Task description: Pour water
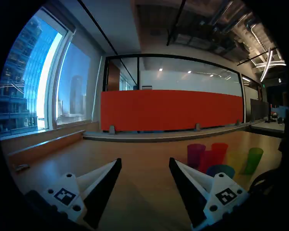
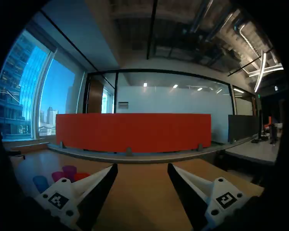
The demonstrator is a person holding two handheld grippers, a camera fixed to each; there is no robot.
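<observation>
A big window (image 1: 32, 88) is on the left side of the room, with tall buildings outside. A long red screen (image 1: 171, 109) stands at the far edge of the wide wooden table (image 1: 106, 150). The left tool (image 1: 145, 161) is low over the table, its two fingers wide apart with nothing between them. The right tool (image 2: 142, 166) also has its fingers spread and holds nothing. Small plastic cups (image 1: 220, 151) stand close together on the table, just right of the left tool. In the right gripper view they sit left of the right tool, partly hidden behind one finger. They are purple, red, yellow, green and blue
</observation>
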